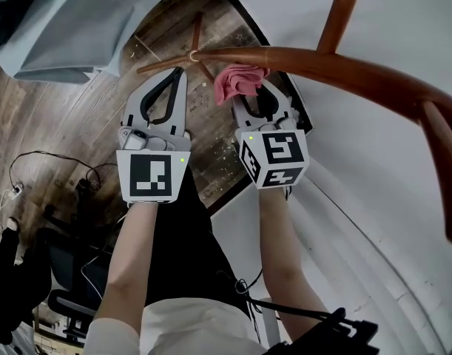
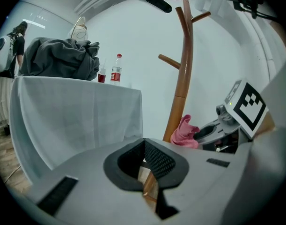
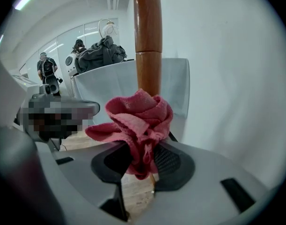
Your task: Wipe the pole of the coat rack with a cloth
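The coat rack's brown wooden pole (image 1: 322, 61) runs from its feet on the floor up toward the right of the head view. It stands upright in the left gripper view (image 2: 182, 78) and fills the top of the right gripper view (image 3: 147, 32). My right gripper (image 1: 249, 95) (image 3: 143, 161) is shut on a bunched pink cloth (image 1: 240, 81) (image 3: 138, 121), which lies against the pole's low part. The cloth (image 2: 186, 132) also shows beside the pole from the left. My left gripper (image 1: 177, 74) (image 2: 145, 149) hangs just left of it, shut with nothing in it.
A table draped in white (image 2: 77, 111) carries grey clothing (image 2: 58, 60) and bottles (image 2: 116, 70). Pegs (image 2: 170, 61) branch off the pole. The rack's feet (image 1: 198, 50) spread on the wood floor. Cables (image 1: 33, 168) and a dark chair (image 1: 63, 272) lie at left. A white wall (image 1: 373, 198) is at right.
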Motion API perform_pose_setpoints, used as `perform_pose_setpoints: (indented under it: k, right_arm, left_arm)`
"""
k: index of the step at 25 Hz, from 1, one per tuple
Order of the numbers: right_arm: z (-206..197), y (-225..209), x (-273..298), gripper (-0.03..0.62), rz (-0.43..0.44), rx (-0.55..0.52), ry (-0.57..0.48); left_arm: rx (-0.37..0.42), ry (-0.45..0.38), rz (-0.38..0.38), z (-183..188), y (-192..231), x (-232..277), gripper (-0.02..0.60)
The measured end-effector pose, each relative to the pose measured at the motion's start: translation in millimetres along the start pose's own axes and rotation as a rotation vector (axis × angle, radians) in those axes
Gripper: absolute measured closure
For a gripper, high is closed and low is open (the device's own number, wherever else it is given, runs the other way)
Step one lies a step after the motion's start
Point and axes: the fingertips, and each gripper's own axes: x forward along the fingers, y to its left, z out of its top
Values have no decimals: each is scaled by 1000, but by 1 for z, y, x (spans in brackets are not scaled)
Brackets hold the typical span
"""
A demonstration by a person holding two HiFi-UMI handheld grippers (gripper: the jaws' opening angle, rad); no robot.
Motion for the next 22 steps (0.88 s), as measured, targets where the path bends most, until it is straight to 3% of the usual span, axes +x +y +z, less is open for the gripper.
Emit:
perform_pose_setpoints:
  k: [12, 16, 22]
  right_arm:
    - [-28, 16, 4, 453, 9, 31, 67]
    - [-34, 25, -8, 453, 12, 65, 90]
    - [-25, 21, -40, 453, -19, 80, 76]
  left_arm:
    - [2, 4, -2, 4, -2, -3, 568]
    - [-24, -20, -1, 18, -4, -7, 568]
    - [5, -70, -21, 58, -11, -9, 568]
